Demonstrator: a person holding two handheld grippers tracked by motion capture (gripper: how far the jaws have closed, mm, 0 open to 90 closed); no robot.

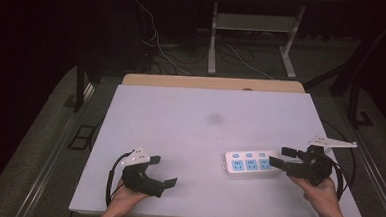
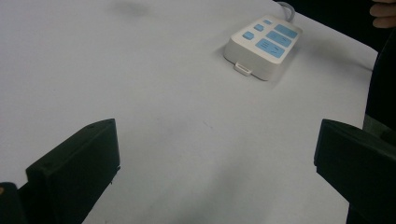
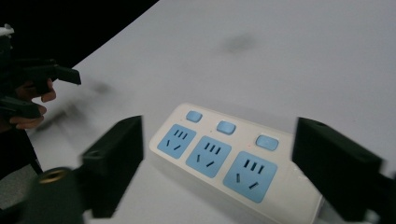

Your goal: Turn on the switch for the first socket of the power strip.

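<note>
two grippers sit low over the white bench [image 1: 180, 113]: left gripper [image 1: 163, 171] near the front edge, jaws wide apart, holding nothing; right gripper [image 1: 282, 158] jaws spread, empty, just beside the power strip [image 1: 250, 163] at front right.

Setting: laboratory or test room, dimly lit. Indicated by a plain white counter [image 1: 180, 118] set on a wooden desk [image 1: 212, 83], loose cables [image 1: 159, 51] trailed across grey carpet, and a metal-legged workbench frame [image 1: 255, 31] behind.
</note>
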